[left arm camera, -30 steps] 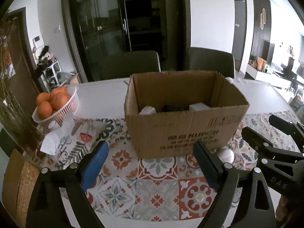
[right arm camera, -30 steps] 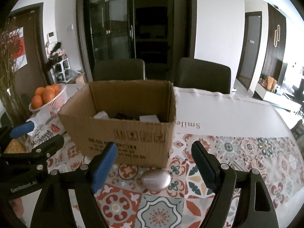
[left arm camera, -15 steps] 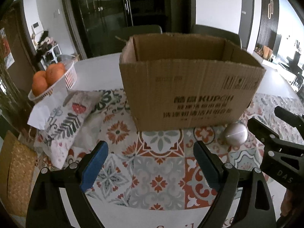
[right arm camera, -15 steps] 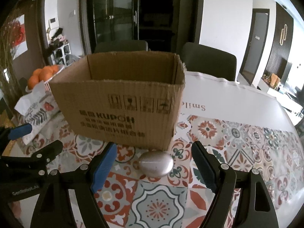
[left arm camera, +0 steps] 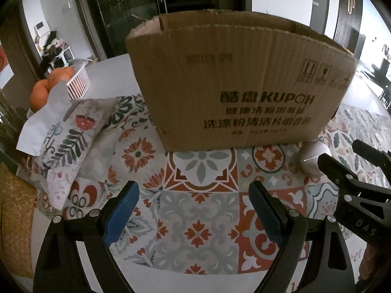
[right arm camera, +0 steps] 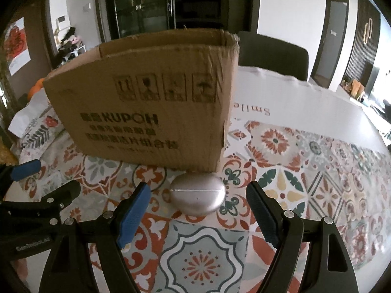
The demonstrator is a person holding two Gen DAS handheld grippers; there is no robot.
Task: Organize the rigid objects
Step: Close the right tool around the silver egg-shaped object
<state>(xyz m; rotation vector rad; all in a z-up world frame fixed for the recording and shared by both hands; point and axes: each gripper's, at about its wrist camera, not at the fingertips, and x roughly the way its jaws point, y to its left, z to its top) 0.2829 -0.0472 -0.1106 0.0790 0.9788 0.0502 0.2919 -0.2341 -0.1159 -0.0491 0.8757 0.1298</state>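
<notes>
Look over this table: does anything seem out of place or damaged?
The silver egg-shaped case lies loose on the patterned cloth, against the cardboard box rather than inside it. The box's top edge looks ragged and frayed.

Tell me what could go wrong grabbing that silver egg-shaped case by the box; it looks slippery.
The silver case is rounded and smooth, so the right tool's open pads may squeeze it out sideways. It sits close against the cardboard box, so a fingertip may bump the box. The left tool hangs nearby and may crowd it.
</notes>
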